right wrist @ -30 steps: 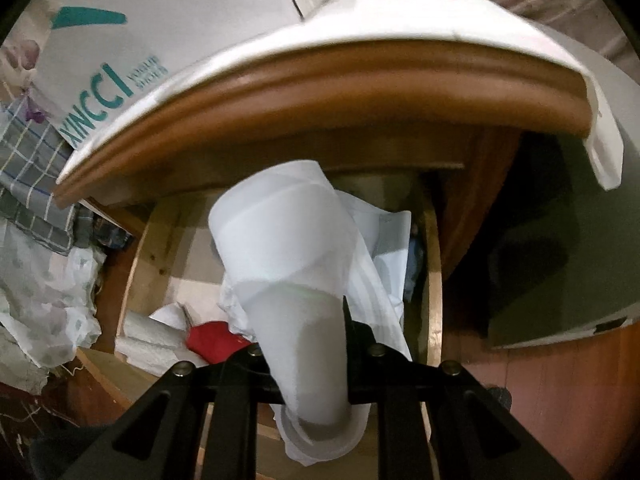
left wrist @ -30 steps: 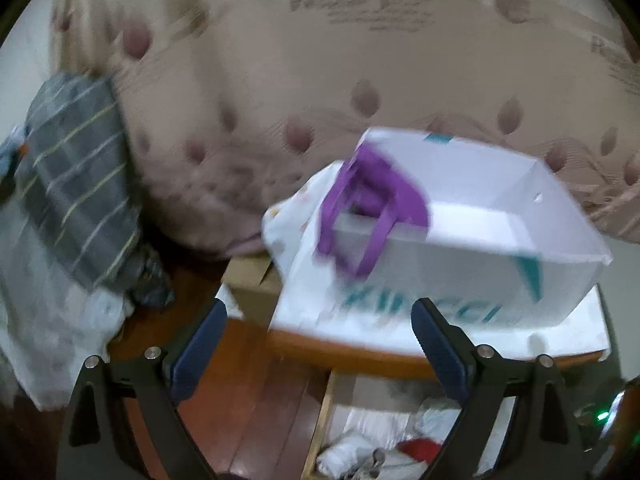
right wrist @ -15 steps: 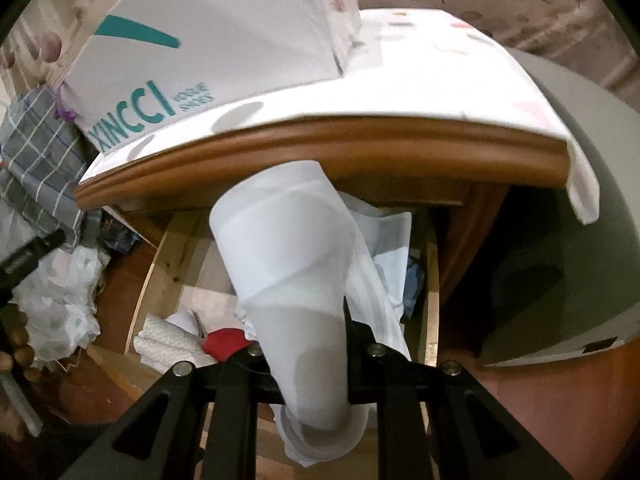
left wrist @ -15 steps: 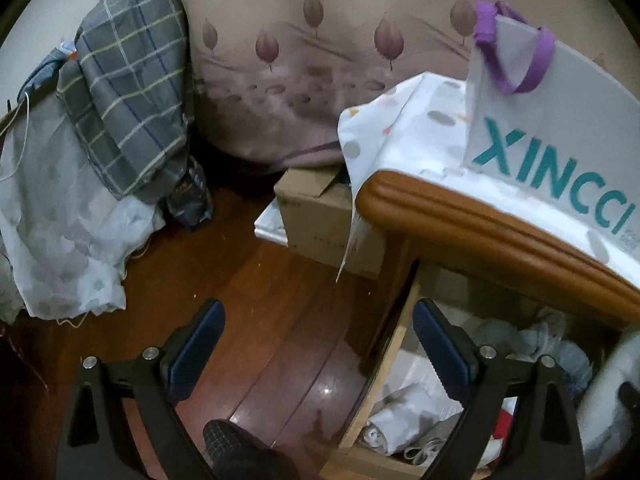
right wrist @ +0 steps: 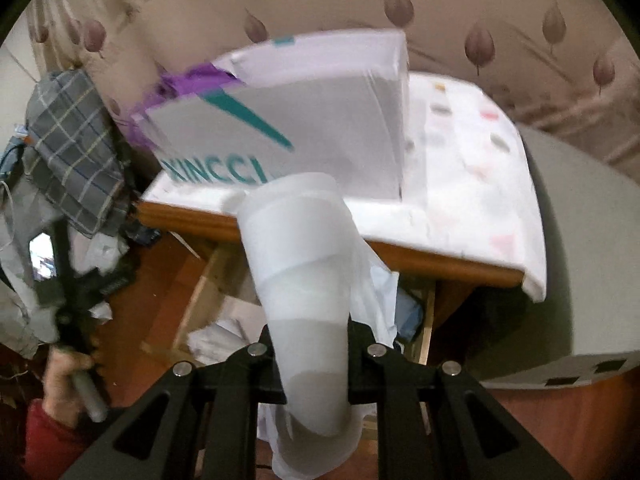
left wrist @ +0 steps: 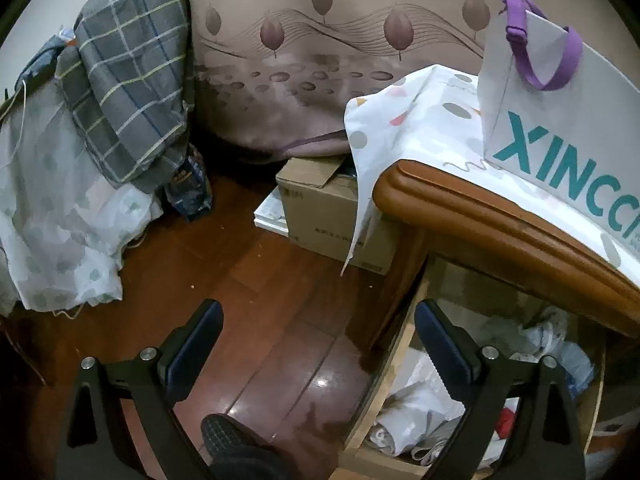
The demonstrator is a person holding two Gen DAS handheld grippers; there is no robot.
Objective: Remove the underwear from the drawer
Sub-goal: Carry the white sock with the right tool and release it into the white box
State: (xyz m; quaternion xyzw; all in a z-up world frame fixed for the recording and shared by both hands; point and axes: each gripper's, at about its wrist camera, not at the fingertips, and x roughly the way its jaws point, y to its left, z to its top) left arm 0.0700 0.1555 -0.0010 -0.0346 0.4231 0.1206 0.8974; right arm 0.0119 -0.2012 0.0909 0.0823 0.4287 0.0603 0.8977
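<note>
Open drawer (left wrist: 404, 344) holding crumpled clothes (left wrist: 416, 412), right tool (right wrist: 310, 344) gripping white underwear (right wrist: 304, 272)

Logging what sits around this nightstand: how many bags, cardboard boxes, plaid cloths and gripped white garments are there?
Paper bag: 1
Cardboard box: 1
Plaid cloth: 1
White garment held in the right gripper: 1
Total: 4
</note>
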